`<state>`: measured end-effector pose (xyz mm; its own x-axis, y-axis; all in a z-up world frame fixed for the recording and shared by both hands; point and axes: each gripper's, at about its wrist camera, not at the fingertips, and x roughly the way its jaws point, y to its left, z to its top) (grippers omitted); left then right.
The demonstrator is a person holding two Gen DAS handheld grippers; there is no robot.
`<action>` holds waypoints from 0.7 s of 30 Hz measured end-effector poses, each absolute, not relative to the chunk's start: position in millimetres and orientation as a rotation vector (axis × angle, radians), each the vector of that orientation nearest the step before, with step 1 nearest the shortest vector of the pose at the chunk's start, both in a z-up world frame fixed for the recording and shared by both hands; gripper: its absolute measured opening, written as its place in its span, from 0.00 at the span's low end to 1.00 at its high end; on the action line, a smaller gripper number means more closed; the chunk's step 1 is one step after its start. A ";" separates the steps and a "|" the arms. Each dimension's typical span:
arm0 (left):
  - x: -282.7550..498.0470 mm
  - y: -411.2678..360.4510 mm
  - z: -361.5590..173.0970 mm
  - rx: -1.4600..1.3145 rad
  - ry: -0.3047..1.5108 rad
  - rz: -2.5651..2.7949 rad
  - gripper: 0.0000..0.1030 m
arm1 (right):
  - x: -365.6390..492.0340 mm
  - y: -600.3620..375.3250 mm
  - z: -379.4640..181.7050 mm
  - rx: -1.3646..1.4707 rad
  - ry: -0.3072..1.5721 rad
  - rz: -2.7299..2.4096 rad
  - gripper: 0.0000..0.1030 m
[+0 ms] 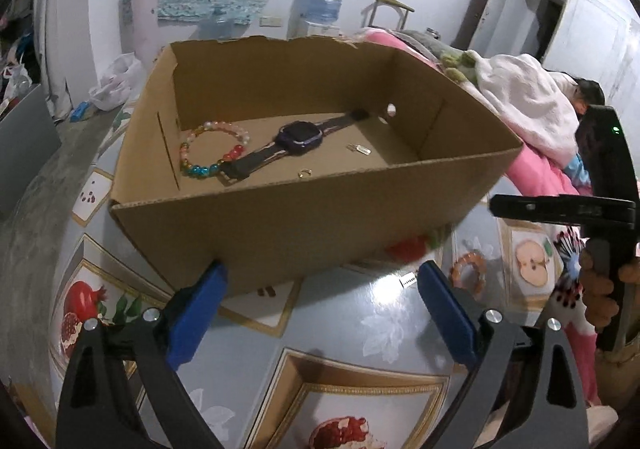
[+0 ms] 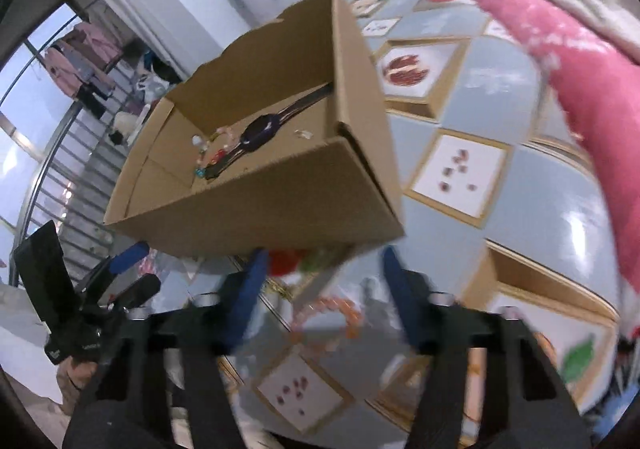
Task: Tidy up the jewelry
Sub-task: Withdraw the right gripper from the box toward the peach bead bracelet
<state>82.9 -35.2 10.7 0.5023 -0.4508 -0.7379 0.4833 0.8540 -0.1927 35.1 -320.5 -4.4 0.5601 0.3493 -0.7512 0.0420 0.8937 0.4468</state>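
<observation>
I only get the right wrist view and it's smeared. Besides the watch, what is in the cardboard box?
Observer: In the left wrist view, a bead bracelet, a full loop of mixed colours, lies beside the watch on the floor of the cardboard box.
Reviewer: Anything smaller?
Observer: A small gold ring lies near the box's front wall.
Reviewer: Is the left gripper carrying something?
Observer: No. The left gripper is open in front of the box, with nothing between its fingers.

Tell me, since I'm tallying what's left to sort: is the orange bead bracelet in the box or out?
Out. The orange bead bracelet lies on the tablecloth in front of the cardboard box.
</observation>
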 end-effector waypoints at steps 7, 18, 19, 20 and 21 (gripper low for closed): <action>102.4 -33.1 12.2 -0.017 0.887 -0.579 0.91 | 56.5 -331.6 11.8 0.477 0.905 0.198 0.32; 95.6 -60.1 -30.2 0.203 0.961 -0.478 0.92 | 58.0 -331.8 -26.6 0.163 1.023 -0.058 0.74; 95.4 -61.5 -33.8 0.225 0.963 -0.460 0.92 | 58.5 -332.1 -27.7 0.147 1.015 -0.076 0.76; 95.8 -62.7 -36.3 0.242 0.967 -0.443 0.92 | 59.1 -331.1 -27.4 0.131 1.003 -0.086 0.82; 97.2 -63.1 -38.1 0.246 0.972 -0.437 0.92 | 60.0 -330.0 -27.5 0.119 1.001 -0.090 0.87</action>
